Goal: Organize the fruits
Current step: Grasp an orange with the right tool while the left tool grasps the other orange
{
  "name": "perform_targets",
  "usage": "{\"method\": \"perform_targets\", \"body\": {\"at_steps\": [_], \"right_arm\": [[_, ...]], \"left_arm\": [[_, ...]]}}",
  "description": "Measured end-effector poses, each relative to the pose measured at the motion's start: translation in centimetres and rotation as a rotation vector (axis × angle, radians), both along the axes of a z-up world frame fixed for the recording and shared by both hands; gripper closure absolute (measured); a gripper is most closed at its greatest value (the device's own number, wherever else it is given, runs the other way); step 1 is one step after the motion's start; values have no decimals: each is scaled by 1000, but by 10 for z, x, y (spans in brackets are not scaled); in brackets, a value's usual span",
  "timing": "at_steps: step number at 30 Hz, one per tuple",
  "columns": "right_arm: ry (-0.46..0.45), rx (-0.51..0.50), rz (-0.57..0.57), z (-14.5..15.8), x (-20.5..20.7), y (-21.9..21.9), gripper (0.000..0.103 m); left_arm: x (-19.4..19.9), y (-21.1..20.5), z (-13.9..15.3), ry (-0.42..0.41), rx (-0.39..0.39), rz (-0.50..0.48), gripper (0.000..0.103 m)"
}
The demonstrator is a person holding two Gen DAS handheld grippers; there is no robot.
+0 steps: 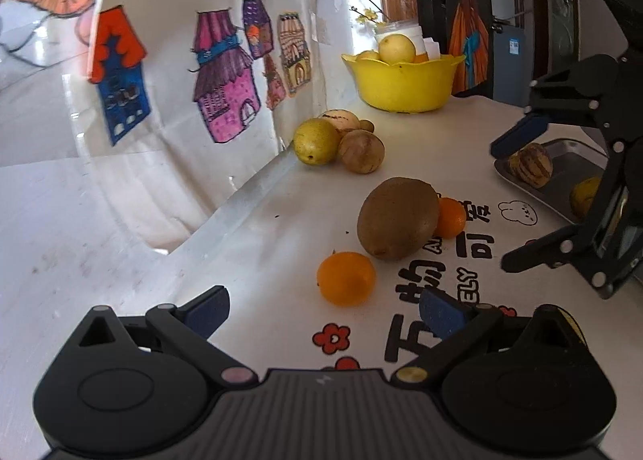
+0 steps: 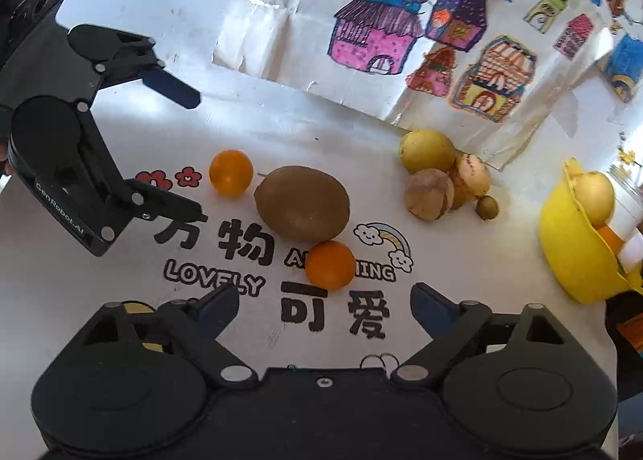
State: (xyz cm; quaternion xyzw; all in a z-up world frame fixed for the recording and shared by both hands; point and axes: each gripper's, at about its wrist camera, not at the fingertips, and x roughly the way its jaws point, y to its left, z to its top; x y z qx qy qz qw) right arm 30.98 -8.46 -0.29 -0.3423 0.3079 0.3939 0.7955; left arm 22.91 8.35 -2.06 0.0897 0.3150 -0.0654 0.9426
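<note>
A brown kiwi (image 1: 398, 217) (image 2: 302, 209) lies mid-table between two small oranges, one (image 1: 346, 278) (image 2: 230, 172) just ahead of my left gripper (image 1: 325, 311), one (image 1: 451, 217) (image 2: 330, 265) just ahead of my right gripper (image 2: 323, 309). Both grippers are open and empty. A cluster of a yellow fruit (image 1: 315, 141) (image 2: 426, 150) and brown round fruits (image 1: 361, 150) (image 2: 429, 194) lies by the wall. A yellow bowl (image 1: 402, 84) (image 2: 570, 255) holds more fruit. A metal tray (image 1: 562, 174) holds a striped fruit (image 1: 530, 164).
The white tabletop (image 2: 120, 299) carries printed text and cartoons. Paper with drawn houses (image 2: 402, 38) covers the wall behind the fruit. In the left wrist view a clear curved panel (image 1: 120, 98) stands at the left and dark furniture (image 1: 482, 18) at the back.
</note>
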Motion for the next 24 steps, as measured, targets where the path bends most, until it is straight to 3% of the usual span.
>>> {"method": "perform_targets", "body": {"at_steps": [6,13,18,24], "right_arm": [[24,-3,20,-8,16,10,26],[36,4,21,-15,28,13,42],[65,30,22,-15,34,12,44],[118,66,-1,-17,42,8,58]], "left_arm": [[11,-1,-4,12,0,-17,6],[20,2,-7,35,-41,-26,22],[23,1,-8,36,-57,-38,33],[26,0,-9,45,-76,-50,51]]}}
